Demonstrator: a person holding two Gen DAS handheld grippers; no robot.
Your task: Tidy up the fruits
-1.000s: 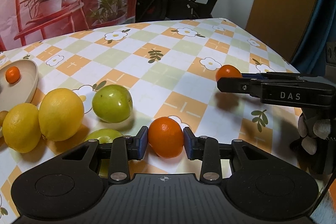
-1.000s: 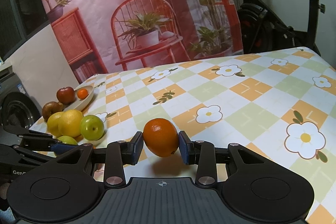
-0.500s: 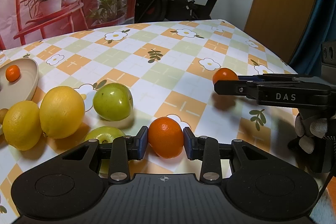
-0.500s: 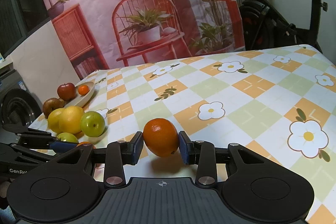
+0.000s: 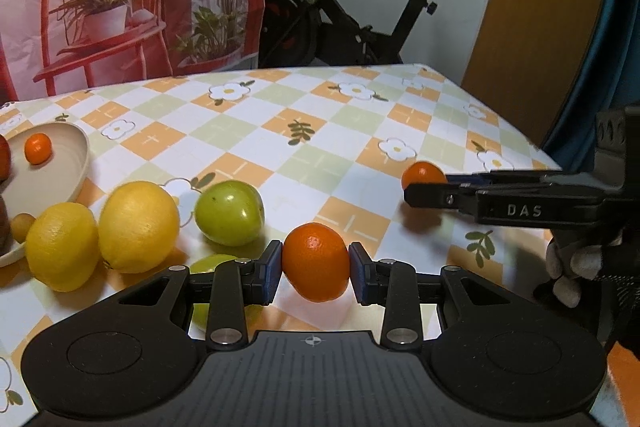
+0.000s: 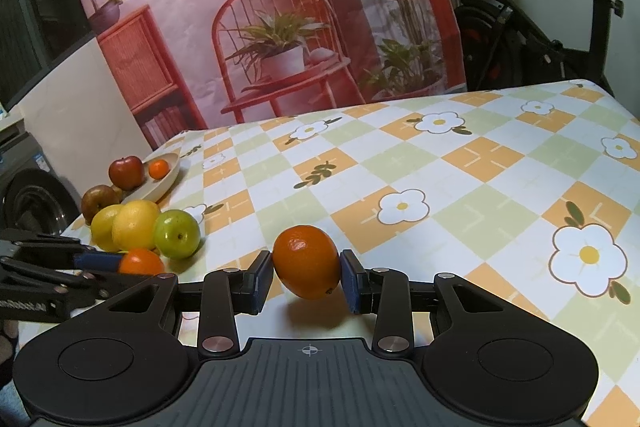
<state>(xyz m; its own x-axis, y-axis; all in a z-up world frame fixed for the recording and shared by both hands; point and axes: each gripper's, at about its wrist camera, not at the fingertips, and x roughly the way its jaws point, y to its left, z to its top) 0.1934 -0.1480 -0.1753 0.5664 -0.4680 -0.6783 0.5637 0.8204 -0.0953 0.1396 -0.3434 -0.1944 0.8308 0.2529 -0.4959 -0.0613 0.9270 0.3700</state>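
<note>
My left gripper [image 5: 315,271] is shut on an orange mandarin [image 5: 316,261], held just above the checked tablecloth [image 5: 256,131]. My right gripper [image 6: 306,277] is shut on a second mandarin [image 6: 307,260], lifted a little off the cloth. Each gripper shows in the other's view: the right gripper [image 5: 428,183] with its mandarin [image 5: 423,174] at the right, the left gripper [image 6: 116,265] with its mandarin [image 6: 140,262] at the lower left. Two lemons [image 5: 138,225] and a green apple [image 5: 229,213] lie left of my left gripper. A second green apple [image 5: 210,265] is partly hidden behind its finger.
A beige plate [image 5: 60,171] at the left table edge holds a small mandarin [image 5: 38,148] and a red apple [image 6: 126,171]. Another red apple [image 6: 98,201] sits beside it. An exercise bike [image 5: 360,11] and a printed backdrop [image 6: 260,7] stand behind the table. A gloved hand [image 5: 576,263] holds the right gripper.
The left wrist view has tilted up slightly, so the table's far edge and the bike show more. Both mandarins stay gripped; the right gripper has kept still.
</note>
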